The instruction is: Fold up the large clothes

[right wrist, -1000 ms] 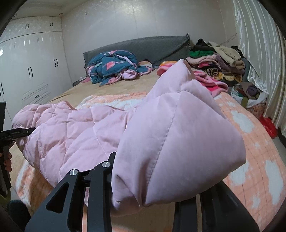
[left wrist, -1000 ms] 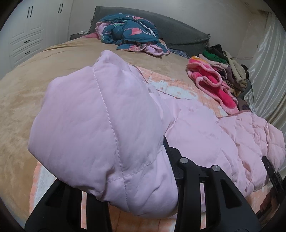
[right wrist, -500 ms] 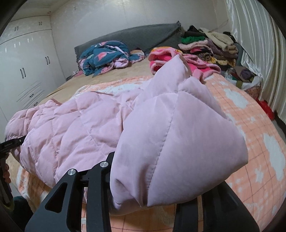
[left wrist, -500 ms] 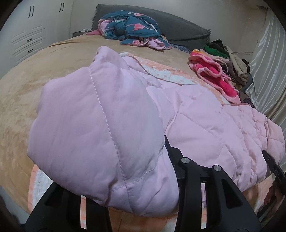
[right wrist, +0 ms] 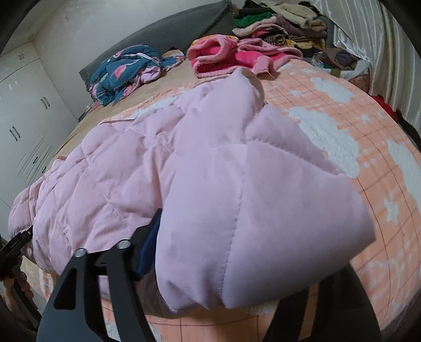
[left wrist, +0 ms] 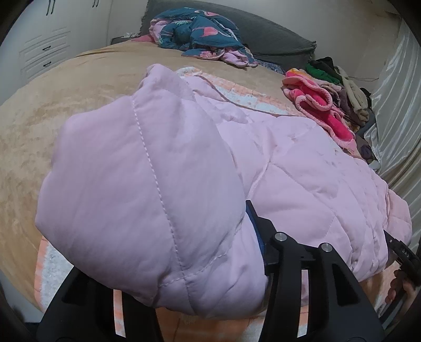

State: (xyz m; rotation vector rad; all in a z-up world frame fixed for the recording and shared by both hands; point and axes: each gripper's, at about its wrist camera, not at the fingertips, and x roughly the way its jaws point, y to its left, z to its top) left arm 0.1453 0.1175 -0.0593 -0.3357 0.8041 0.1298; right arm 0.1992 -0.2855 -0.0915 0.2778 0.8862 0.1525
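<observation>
A large pale pink quilted jacket (left wrist: 302,168) lies spread across the near end of the bed; it also shows in the right wrist view (right wrist: 126,168). My left gripper (left wrist: 184,263) is shut on one bunched corner of it (left wrist: 142,189), which bulges over and hides the fingertips. My right gripper (right wrist: 229,263) is shut on the other bunched corner (right wrist: 257,205), fingertips hidden too. Both corners are held just above the bed's front edge.
The bed has a tan blanket (left wrist: 52,110) and an orange checked blanket with white clouds (right wrist: 368,147). A blue flamingo-print garment (left wrist: 194,34) lies by the grey headboard. A pink fleece (left wrist: 323,110) and a clothes pile (right wrist: 284,23) sit at the right side, by the curtain.
Both grippers have moved forward and down over the bed with the jacket corners. The jacket body now lies flatter and further onto the bed.
</observation>
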